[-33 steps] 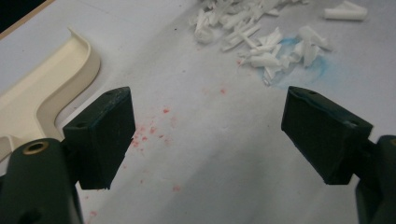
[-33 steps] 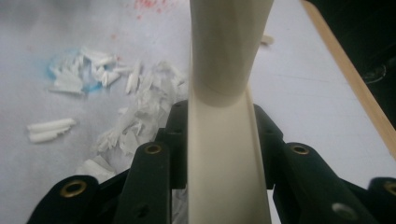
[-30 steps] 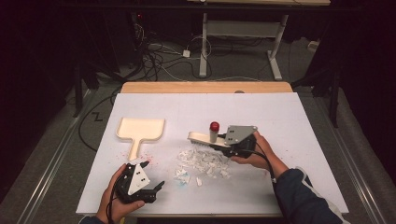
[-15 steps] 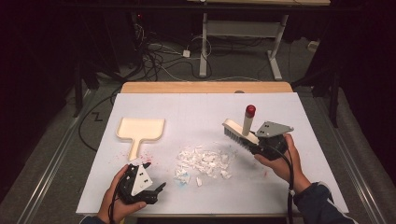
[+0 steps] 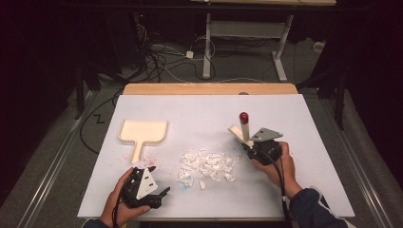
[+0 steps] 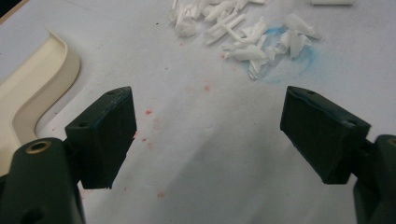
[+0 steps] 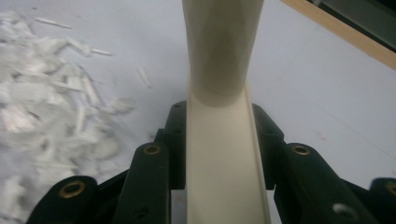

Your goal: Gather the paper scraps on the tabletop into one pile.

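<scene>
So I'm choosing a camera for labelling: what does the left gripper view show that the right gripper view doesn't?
Left gripper view alone: the open left claw with nothing between its jaws, the cream dustpan's rim, red specks and a blue stain. Right gripper view alone: the right claw shut on the cream brush, plus the table's wooden edge. Both show the white paper scraps on the white tabletop.

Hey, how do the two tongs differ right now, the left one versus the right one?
The left tongs stand wide open with nothing between them; the right tongs are shut on the cream brush. The left tongs rest near the table's front edge, just below the dustpan; the right tongs sit to the right of the pile of white scraps. Both are black and each is held in one hand.
</scene>
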`<control>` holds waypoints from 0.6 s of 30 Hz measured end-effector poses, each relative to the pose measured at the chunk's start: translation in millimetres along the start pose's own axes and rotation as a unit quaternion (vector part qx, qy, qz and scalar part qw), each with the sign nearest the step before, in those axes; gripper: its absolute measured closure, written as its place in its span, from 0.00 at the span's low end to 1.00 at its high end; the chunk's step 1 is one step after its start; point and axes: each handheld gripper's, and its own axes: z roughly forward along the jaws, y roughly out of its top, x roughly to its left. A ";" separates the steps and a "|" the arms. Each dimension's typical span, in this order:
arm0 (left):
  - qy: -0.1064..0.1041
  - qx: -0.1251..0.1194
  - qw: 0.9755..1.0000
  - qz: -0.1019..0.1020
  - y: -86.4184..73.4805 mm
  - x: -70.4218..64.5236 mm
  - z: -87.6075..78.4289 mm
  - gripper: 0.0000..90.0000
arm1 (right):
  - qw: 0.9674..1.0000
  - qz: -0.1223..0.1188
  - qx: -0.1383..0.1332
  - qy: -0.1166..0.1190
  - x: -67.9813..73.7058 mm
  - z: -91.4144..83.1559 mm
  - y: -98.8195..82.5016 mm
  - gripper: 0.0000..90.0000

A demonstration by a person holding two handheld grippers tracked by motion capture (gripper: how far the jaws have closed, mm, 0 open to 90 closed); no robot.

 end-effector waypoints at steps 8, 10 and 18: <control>-0.004 0.000 1.000 0.000 -0.8 0.4 0.1 0.20 | 0.997 -0.009 -0.033 0.062 35.9 1.5 21.6 0.75; -0.005 -0.001 1.000 0.000 -1.0 0.4 -0.3 0.20 | 0.996 -0.015 -0.041 0.073 39.2 -4.0 24.6 0.75; -0.003 0.000 1.000 0.002 0.2 -0.1 -0.5 0.20 | 0.995 -0.017 -0.082 0.058 21.9 -45.6 26.8 0.75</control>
